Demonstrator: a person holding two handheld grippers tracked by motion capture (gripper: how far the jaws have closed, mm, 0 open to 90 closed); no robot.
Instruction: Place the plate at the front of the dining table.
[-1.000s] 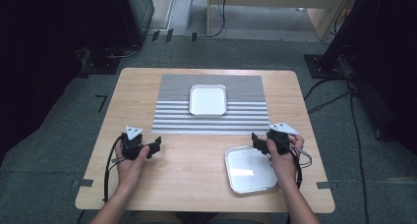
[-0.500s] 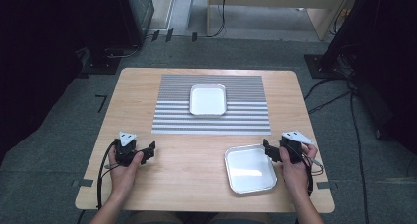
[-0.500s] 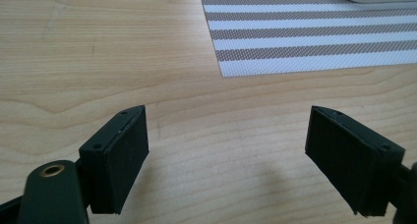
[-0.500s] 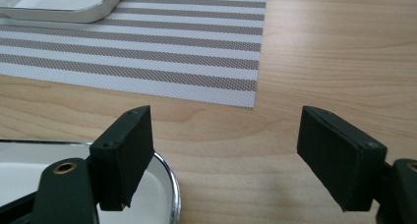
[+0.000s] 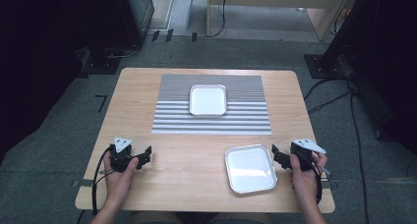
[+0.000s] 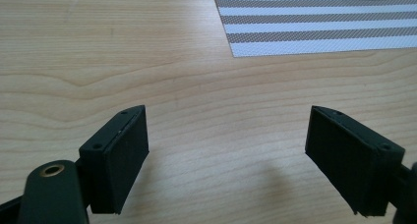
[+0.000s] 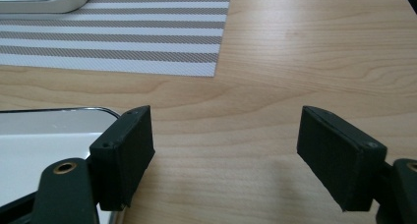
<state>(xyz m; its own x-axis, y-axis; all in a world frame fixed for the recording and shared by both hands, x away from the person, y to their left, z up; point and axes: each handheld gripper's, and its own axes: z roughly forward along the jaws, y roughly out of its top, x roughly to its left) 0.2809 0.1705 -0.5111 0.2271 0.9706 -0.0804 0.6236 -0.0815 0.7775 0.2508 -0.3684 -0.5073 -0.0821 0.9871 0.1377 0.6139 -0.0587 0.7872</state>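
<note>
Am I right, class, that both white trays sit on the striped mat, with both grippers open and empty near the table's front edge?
Not quite. One white tray sits on the striped mat; the other tray lies on the bare wooden table, beside the right gripper, as the high view shows. The rest holds: the left gripper and the right one are open and empty near the front edge.

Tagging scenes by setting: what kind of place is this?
Probably a lab or data-collection room, not a home: a lone wooden table on grey carpet, loose cables across the floor, dark equipment racks beside it, and a staged striped mat with two trays.
</note>
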